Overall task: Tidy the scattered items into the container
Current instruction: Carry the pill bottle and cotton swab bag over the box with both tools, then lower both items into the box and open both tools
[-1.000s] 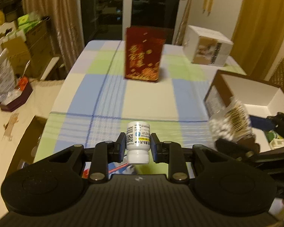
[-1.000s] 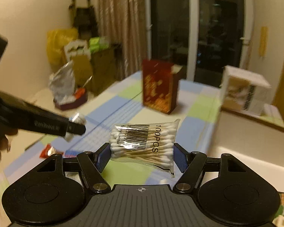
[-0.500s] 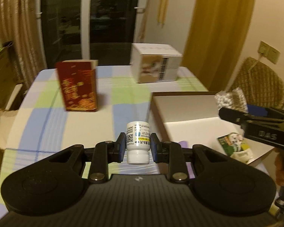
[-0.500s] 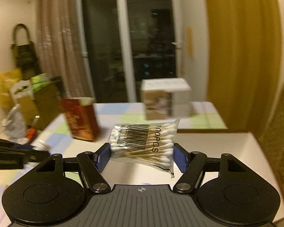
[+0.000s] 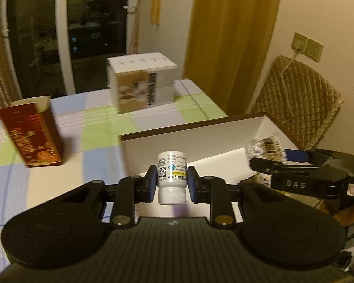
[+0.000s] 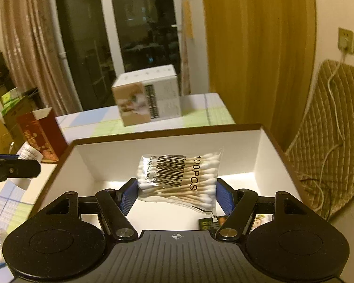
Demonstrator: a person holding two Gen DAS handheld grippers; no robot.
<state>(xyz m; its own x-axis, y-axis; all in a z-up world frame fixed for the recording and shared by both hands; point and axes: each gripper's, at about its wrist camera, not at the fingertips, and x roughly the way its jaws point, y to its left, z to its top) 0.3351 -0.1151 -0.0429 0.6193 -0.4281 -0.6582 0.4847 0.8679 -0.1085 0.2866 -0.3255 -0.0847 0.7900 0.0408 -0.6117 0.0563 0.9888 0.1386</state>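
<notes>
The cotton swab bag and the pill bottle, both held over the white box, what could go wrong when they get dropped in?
1. The left claw holds the pill bottle cap-down near the white box wall; released here it may tip and roll.
2. The right claw pinches the cotton swab bag by its sides; the limp plastic could snag on a pad.
3. Both claws crowd one box and may bump.

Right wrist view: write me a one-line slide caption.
Right gripper holds a 100-piece cotton swab bag above the open white box, ready to drop it in.

White pill bottle (image 5: 171,174) inverted; bagged cotton swabs (image 6: 179,179) above open white-lined box (image 6: 266,155).
</notes>
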